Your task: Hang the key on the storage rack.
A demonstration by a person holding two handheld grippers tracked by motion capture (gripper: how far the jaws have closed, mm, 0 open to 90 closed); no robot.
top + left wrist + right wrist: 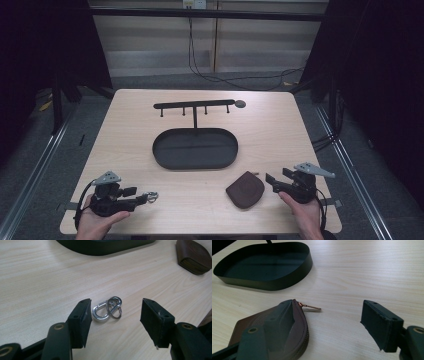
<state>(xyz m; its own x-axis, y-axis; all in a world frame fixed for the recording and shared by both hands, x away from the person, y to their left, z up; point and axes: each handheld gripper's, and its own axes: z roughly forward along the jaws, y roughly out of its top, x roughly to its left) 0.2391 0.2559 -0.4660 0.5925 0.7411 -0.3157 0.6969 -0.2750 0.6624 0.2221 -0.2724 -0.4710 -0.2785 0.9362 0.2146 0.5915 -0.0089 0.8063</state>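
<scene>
A silver carabiner with a key ring [107,311] lies flat on the light wooden table near its front left [152,196]. My left gripper [116,320] is open, one jaw on each side of the carabiner and just short of it, touching nothing. A brown zip pouch [245,189] lies at the front right; its copper zipper pull [310,306] points away from it. My right gripper [329,322] is open right beside the pouch [262,325]. Its left jaw stands over the pouch's edge, and bare table lies between the jaws.
A black oval tray [195,150] sits in the middle of the table, its wall [274,285] just beyond the pouch. Behind it rises a black rack with several hooks [194,105]. The table's front edge runs close under both hands. Cables cross the floor beyond.
</scene>
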